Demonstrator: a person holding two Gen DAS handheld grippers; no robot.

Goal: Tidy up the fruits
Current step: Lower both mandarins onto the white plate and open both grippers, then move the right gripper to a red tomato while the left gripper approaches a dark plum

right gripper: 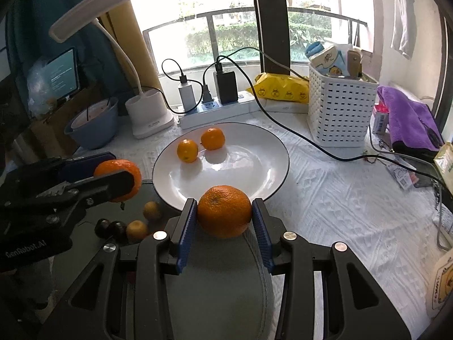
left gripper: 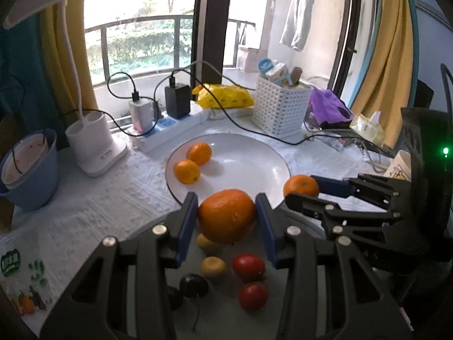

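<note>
Far left of the left wrist view: a blue bowl (left gripper: 28, 175) and a white lamp base (left gripper: 94, 147) are noted on the white cloth, well apart from the work.

Lower centre: the left gripper (left gripper: 226, 218) is clamped on a large orange (left gripper: 226, 215), both blue pads pressed to its sides, the fruit held above a dark tray (left gripper: 220, 306). On that tray two red fruits (left gripper: 249, 267), two small yellow ones (left gripper: 213, 266) and a dark one (left gripper: 194, 284) are seen lying loose.

Centre: a white plate (left gripper: 254, 153) is seen beyond the tray, with two small oranges (left gripper: 187, 171) resting touching at its upper left. The rest of the plate is bare.

Right of centre: the right gripper (right gripper: 223, 212) is closed on a second orange (right gripper: 224, 211), held at the plate's near rim in the right wrist view.

Judged step: both oranges are being carried to the plate.

Risks noted:
- The two grippers are near each other at the near rim; a collision may be caused if both are lowered together.
- Round fruit released on the sloped plate may roll into the resting pair or over the rim.
- A low pass by the left gripper may knock the loose tray fruit.
- The black cable (right gripper: 311, 141) lies just beside the plate's far right; it may be snagged.
</note>
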